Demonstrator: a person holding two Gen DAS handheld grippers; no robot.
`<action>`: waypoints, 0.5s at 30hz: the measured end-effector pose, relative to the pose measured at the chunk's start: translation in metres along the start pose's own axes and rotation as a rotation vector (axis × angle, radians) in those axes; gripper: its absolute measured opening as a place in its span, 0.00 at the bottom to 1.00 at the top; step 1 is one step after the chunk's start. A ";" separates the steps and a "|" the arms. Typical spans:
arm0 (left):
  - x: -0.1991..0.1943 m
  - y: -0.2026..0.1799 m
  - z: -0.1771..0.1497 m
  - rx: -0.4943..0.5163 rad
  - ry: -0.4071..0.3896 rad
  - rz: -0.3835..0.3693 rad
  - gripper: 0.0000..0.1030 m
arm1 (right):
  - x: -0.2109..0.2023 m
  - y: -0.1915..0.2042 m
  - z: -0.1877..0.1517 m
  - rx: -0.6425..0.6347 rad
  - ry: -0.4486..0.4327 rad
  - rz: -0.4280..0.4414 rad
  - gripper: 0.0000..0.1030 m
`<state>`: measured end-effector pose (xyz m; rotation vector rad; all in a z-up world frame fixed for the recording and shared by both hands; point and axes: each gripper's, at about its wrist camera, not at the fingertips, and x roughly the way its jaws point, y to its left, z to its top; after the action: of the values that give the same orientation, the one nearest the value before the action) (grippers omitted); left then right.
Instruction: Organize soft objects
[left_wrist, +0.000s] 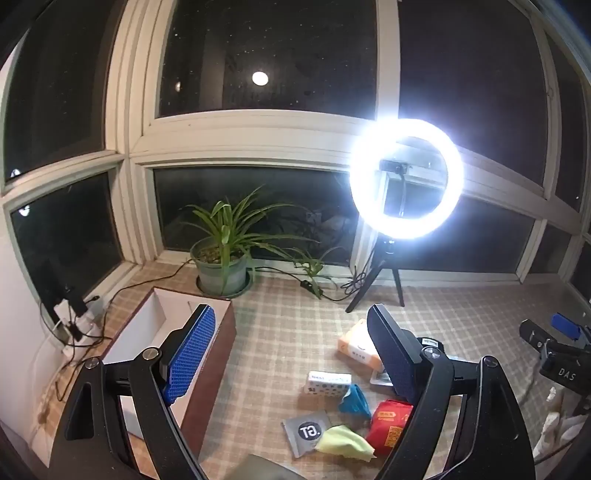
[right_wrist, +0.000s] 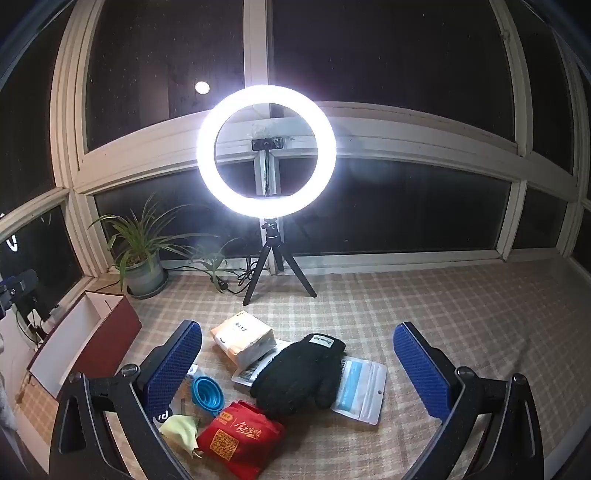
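Observation:
Soft things lie in a loose heap on the checked cloth. In the right wrist view I see a black knitted glove (right_wrist: 299, 376), a paper tissue pack (right_wrist: 243, 341), a bagged face mask (right_wrist: 364, 387), a red folded bag (right_wrist: 240, 439), a yellow cloth (right_wrist: 179, 428) and a blue collapsible cup (right_wrist: 205, 393). My right gripper (right_wrist: 297, 328) hangs open above the heap, holding nothing. My left gripper (left_wrist: 291, 314) is open too, with the tissue pack (left_wrist: 356, 345), a dotted white pack (left_wrist: 328, 382), the red bag (left_wrist: 389, 424) and the yellow cloth (left_wrist: 345, 445) below it.
An open brown box (left_wrist: 147, 332) with a white inside stands left of the heap. A potted plant (left_wrist: 221, 266), a lit ring light on a tripod (right_wrist: 266, 155) and cables sit by the windows. A power strip (left_wrist: 74, 325) lies at the far left.

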<state>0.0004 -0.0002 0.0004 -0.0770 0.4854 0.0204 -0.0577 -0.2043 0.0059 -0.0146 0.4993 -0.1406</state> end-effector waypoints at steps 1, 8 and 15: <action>-0.001 0.001 0.000 -0.011 -0.015 -0.008 0.82 | 0.000 0.000 0.000 -0.002 -0.002 -0.001 1.00; -0.004 0.004 0.000 -0.004 -0.024 -0.028 0.82 | 0.001 -0.001 0.000 -0.008 -0.016 -0.004 1.00; -0.004 0.012 -0.004 0.004 -0.023 0.006 0.82 | 0.003 -0.005 0.001 -0.003 -0.018 -0.001 1.00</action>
<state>-0.0059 0.0115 -0.0021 -0.0715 0.4628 0.0264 -0.0549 -0.2095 0.0058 -0.0189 0.4813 -0.1407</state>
